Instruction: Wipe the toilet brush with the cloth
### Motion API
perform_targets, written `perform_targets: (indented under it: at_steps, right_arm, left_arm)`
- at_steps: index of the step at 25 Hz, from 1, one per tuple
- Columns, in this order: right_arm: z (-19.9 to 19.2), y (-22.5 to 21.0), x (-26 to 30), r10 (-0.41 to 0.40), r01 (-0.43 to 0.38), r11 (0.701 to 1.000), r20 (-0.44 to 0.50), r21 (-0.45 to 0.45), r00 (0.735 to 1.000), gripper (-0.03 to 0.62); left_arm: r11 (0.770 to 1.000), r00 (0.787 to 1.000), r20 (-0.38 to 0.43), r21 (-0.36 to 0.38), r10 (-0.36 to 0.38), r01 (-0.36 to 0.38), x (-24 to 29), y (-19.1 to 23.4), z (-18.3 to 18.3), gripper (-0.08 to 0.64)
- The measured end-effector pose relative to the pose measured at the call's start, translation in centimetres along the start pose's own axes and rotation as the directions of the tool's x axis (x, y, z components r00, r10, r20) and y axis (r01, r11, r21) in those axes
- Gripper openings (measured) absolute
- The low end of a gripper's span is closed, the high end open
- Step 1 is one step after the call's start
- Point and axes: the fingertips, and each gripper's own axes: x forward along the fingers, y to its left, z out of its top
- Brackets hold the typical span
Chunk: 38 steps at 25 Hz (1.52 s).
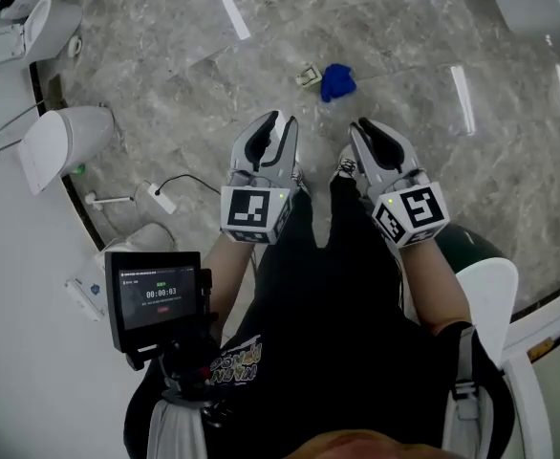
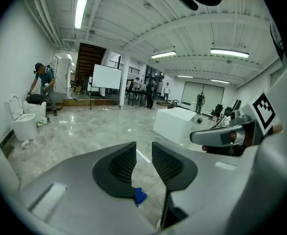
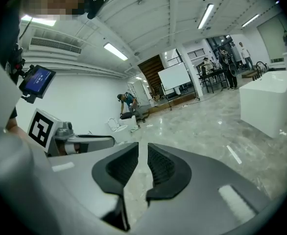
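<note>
Cloth [image 1: 337,81], crumpled and blue, lies on the glossy grey marble floor [image 1: 165,46] in the head view, ahead of the left gripper [image 1: 278,122] and right gripper [image 1: 368,128], nearer the right.

Left gripper view: 2 ribbed black pads [image 2: 124,163] stand narrowly apart and empty, with the cloth peeking out below them.

Right gripper view: the jaws leave only a slit, with nothing between.

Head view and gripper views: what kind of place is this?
Probably a large indoor hall set up for bathroom tests, not a home: several toilets stand along one edge of a wide polished stone floor, and a whiteboard stands farther back.
</note>
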Motion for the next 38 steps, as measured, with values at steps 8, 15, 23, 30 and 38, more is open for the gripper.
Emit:
perform_targets:
  at_steps: [8, 15, 23, 30, 38]
  right_arm:
    - [-3.4, -5.5, 3.1, 0.006, -0.005, 0.998, -0.012, 0.066, 1.0, 0.074]
    - [-8.5, -8.3, 6.0, -0.052, 0.054, 0.997, -0.032, 0.054, 0.998, 0.075]
    - [-20.1, -11.3, 14.1, -0.113, 0.117, 0.992, -0.092, 0.036, 0.989, 0.097]
    - [-33.8, -18.6, 20.0, -0.146, 0.122, 0.985, -0.223, -0.12, 0.964, 0.186]
    - [-53.1, -30.0, 30.5, -0.154, 0.072, 0.977, -0.434, -0.199, 0.888, 0.248]
  left_arm:
    - [1.0, 0.997, -0.067, 0.008, 0.022, -0.021, 6.3, 0.8, -4.8, 0.109]
    - [1.0, 0.997, -0.082, -0.025, 0.011, -0.013, 13.2, 3.8, -10.5, 0.112]
    - [0.998, 0.994, -0.105, 0.062, 0.004, 0.003, 16.4, 8.3, -21.9, 0.12]
    - [0.977, 0.993, -0.085, 0.192, -0.079, 0.094, 20.6, 8.8, -29.5, 0.177]
    - [0.996, 0.999, 0.014, 0.078, -0.038, 0.037, 27.1, 13.4, -36.8, 0.204]
